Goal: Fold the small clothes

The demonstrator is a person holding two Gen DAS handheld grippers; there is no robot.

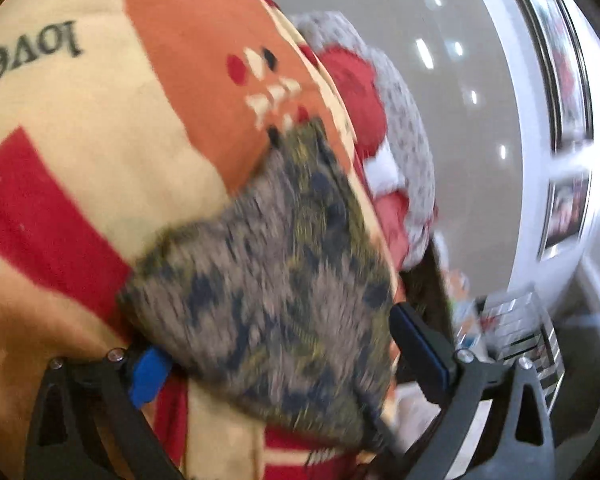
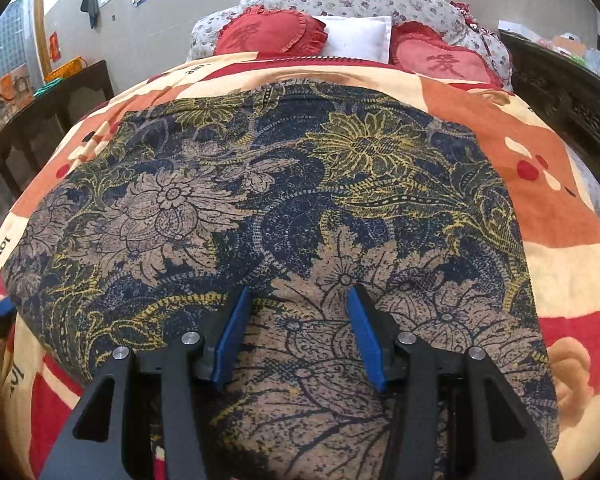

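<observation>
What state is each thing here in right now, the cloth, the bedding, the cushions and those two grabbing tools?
Floral garment: spread flat on the bed, not yet folded.
Patchwork blanket: laid out under the garment.
Red heart cushions: lying at the head of the bed.
White pillow: lying between the cushions.
Left tool: open wide, garment's edge between its fingers, not pinched.
Right tool: open, over the garment's near edge.

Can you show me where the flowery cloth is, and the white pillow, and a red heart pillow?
flowery cloth [image 2: 284,208]: right wrist view, middle of its spread-out top.
white pillow [image 2: 358,36]: right wrist view, its front face.
red heart pillow [image 2: 270,34]: right wrist view, centre of the left heart.
</observation>
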